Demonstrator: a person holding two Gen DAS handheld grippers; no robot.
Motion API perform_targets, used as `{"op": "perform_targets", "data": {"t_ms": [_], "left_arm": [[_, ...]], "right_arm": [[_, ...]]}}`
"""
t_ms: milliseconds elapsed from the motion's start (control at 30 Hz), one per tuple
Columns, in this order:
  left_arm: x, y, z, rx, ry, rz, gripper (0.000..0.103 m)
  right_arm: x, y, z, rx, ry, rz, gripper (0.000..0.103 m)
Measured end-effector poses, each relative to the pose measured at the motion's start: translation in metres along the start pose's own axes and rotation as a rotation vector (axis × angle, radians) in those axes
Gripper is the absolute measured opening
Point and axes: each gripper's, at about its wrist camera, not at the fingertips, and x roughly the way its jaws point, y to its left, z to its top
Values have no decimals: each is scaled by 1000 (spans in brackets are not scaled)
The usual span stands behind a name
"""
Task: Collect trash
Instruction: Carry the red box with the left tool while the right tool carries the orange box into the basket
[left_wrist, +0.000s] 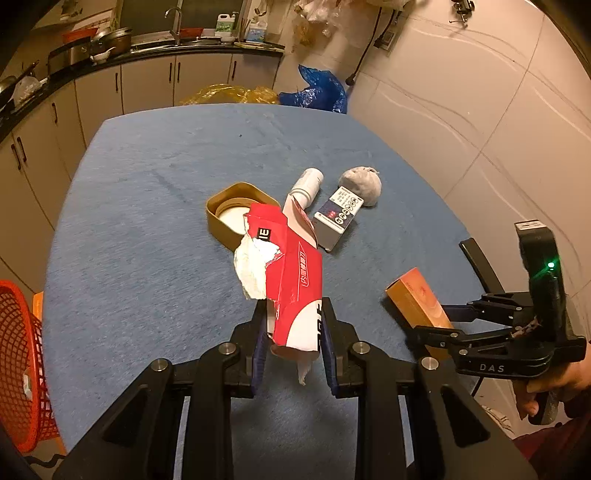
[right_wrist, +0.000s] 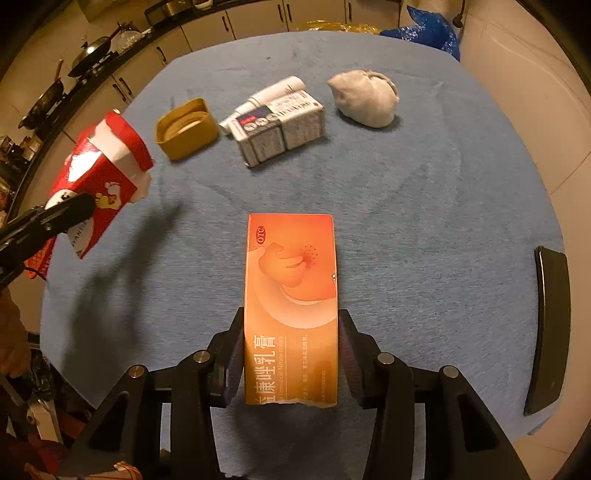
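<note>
My left gripper (left_wrist: 293, 328) is shut on a torn red and white carton (left_wrist: 291, 273) with white tissue hanging out, held above the blue table (left_wrist: 147, 206); the carton also shows in the right wrist view (right_wrist: 99, 173). My right gripper (right_wrist: 291, 354) is shut on an orange medicine box (right_wrist: 291, 295), also visible in the left wrist view (left_wrist: 417, 299). On the table lie a gold lid (left_wrist: 236, 214), a white tube (left_wrist: 308, 184), a grey and white box (left_wrist: 338, 218) and a crumpled grey wad (left_wrist: 362, 184).
A red mesh basket (left_wrist: 22, 365) stands beside the table at the lower left. A black chair back (right_wrist: 548, 332) stands at the table's right edge. Kitchen counter and cabinets (left_wrist: 110, 85) lie behind, with yellow and blue bags (left_wrist: 314, 92) past the far edge.
</note>
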Motion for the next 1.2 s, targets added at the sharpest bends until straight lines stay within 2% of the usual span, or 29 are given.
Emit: {"op": "perform_targets", "data": {"t_ms": [200,567,1200], "left_arm": [[-14,8,-1,-13,-27,7,24],[-48,26,-8,-26,-75,35,24],[-123,97,-38,-96,-153,143,25]], "right_arm": [[-23,16,3,2,-61,45,49],[-40,59,18,-49,-113,89,49],[-35,163,36,-171,-130,166,49]]}}
